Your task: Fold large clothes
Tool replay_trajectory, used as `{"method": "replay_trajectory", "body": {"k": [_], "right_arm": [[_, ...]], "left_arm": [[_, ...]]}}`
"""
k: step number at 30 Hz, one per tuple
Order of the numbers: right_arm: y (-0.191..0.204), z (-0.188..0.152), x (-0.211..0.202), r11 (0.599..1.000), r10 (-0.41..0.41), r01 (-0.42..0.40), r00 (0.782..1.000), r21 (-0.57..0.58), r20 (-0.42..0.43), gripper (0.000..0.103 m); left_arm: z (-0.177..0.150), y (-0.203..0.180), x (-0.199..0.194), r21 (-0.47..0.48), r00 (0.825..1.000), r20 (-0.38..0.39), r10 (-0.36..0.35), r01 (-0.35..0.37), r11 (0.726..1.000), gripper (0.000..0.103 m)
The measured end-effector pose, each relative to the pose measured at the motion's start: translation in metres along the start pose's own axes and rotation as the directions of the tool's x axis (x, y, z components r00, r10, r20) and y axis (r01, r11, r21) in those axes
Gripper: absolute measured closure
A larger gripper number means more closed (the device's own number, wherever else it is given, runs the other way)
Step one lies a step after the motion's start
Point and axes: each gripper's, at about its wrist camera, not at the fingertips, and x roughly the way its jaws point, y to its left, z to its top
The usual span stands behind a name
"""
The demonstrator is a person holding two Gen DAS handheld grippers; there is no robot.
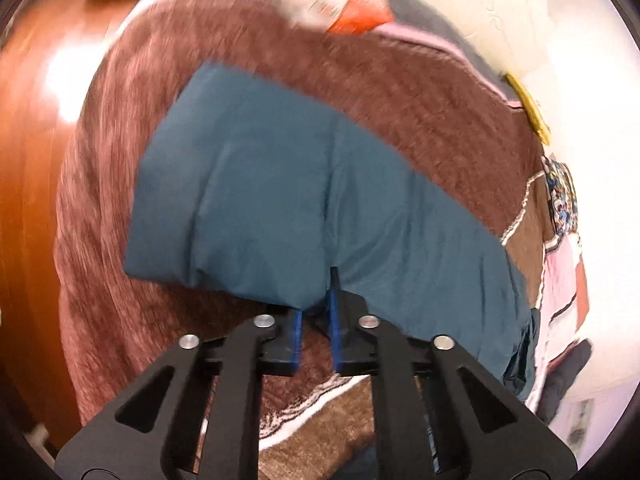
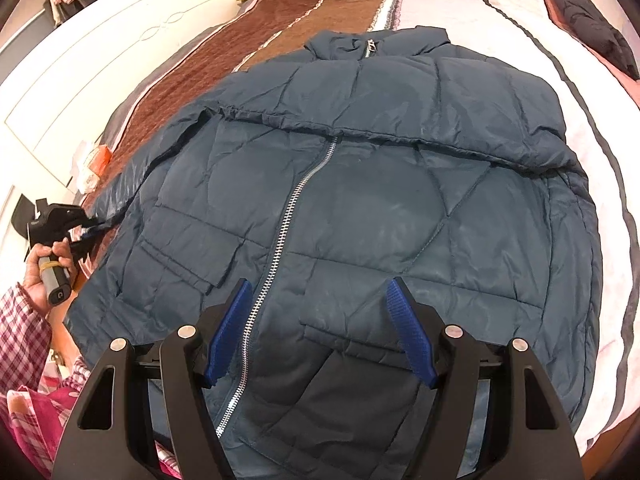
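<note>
A dark teal quilted jacket [image 2: 360, 200] lies face up on the bed, zipped, with its collar at the far end. One sleeve [image 1: 280, 184] stretches out over the brown blanket. My left gripper [image 1: 316, 296] is shut on the cuff end of that sleeve, with teal fabric pinched between the blue pads. In the right wrist view that same left gripper [image 2: 90, 228] shows at the far left, held by a hand [image 2: 44, 256]. My right gripper [image 2: 320, 292] hovers open over the jacket's lower front, beside the zip, with nothing between its pads.
A brown blanket [image 1: 400, 92] and pink striped bedding [image 2: 592, 100] cover the bed. Wooden floor [image 1: 28, 160] lies past the bed's edge. An orange packet [image 1: 360, 16], a yellow item [image 1: 528, 108] and a black garment [image 2: 592, 32] sit at the bed's margins.
</note>
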Motion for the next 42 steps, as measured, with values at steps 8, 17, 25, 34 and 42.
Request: {"method": "replay_trajectory", "body": {"k": [8, 17, 25, 34, 42], "right_arm": [[-0.011, 0.0, -0.006, 1.0, 0.008, -0.009, 1.0, 0.029, 0.024, 0.034], [-0.041, 0.001, -0.026, 0.993, -0.013, 0.001, 0.995, 0.12, 0.103, 0.034], [-0.087, -0.002, -0.053, 0.975, -0.083, 0.042, 0.98, 0.219, 0.18, 0.034], [-0.13, -0.01, -0.065, 0.946, -0.123, 0.053, 0.971, 0.318, 0.206, 0.034], [-0.132, -0.008, -0.053, 0.945, -0.097, 0.034, 0.979, 0.325, 0.18, 0.034]], "left_arm": [[0.011, -0.124, -0.096, 0.451, 0.931, 0.318, -0.181, 0.02, 0.893, 0.097], [-0.05, -0.258, -0.179, 0.788, 0.819, 0.158, -0.552, 0.232, 0.571, 0.097], [-0.175, -0.318, -0.149, 0.899, 0.827, -0.157, -0.539, 0.346, 0.269, 0.097], [-0.292, -0.324, -0.042, 0.917, 0.905, -0.323, -0.278, 0.372, 0.145, 0.097], [-0.323, -0.308, -0.037, 0.925, 0.914, -0.361, -0.187, 0.377, 0.052, 0.047]]}}
